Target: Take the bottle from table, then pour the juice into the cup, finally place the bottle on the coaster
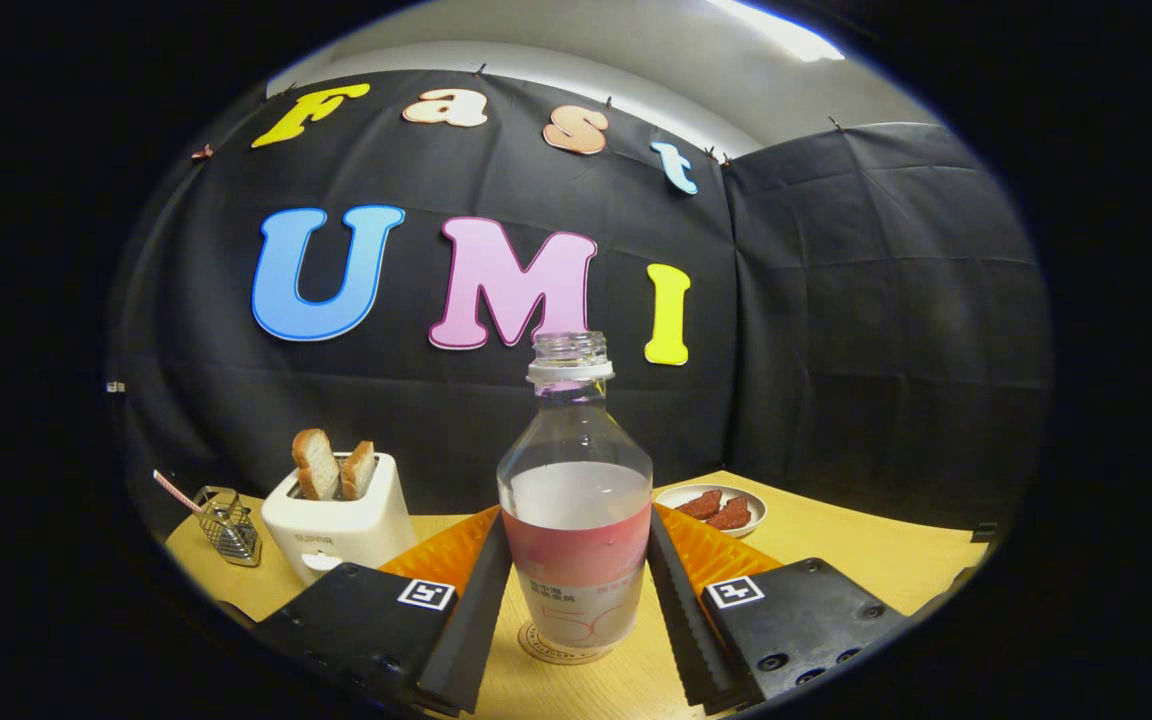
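Bottle (576, 520) upright on coaster (561, 648), between parted jaws just flanking its sides, contact unclear.

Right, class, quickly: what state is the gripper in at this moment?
Gripper: fingers on either side of the uncapped bottle, which stands on the coaster; whether both fingers press on it cannot be told.

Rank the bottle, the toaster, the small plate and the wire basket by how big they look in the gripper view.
1. bottle, between the fingers of the gripper, so nearness inflates it
2. toaster
3. small plate and wire basket: too close in apparent size to rank.
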The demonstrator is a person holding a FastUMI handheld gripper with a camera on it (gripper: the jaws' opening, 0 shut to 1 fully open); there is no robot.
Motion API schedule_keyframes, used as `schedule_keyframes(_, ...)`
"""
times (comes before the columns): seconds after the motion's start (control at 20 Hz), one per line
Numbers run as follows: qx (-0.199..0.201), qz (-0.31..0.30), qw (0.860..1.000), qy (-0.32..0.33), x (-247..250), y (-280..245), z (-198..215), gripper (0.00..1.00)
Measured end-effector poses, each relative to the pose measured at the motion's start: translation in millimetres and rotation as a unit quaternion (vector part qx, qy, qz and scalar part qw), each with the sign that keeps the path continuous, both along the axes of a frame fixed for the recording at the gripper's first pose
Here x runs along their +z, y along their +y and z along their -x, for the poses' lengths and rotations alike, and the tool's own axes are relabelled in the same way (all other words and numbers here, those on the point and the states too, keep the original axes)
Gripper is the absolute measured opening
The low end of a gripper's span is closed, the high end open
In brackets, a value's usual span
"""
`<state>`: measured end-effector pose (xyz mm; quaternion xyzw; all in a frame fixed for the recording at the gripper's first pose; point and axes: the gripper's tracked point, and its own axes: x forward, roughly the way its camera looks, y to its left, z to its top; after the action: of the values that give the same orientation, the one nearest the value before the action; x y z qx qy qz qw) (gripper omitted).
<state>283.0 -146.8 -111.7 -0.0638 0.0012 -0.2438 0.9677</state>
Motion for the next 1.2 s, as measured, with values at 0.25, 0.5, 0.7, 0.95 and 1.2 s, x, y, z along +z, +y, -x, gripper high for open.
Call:
schedule_keyframes(0.25, -0.031, 0.015, 0.999, 0.016, -31.1, -16.6, -24.5, 0.76)
schedule_keyframes(0.5, -0.031, 0.001, 0.999, 0.039, -63.5, -24.2, -46.3, 0.76)
schedule_keyframes(0.7, -0.034, -0.011, 0.998, 0.042, -79.1, -32.0, -53.8, 0.76)
schedule_keyframes(0.95, -0.035, -0.022, 0.998, 0.045, -92.1, -31.2, -56.7, 0.77)
schedule_keyframes(1.2, -0.039, -0.019, 0.998, 0.040, -98.4, -27.3, -49.1, 0.77)
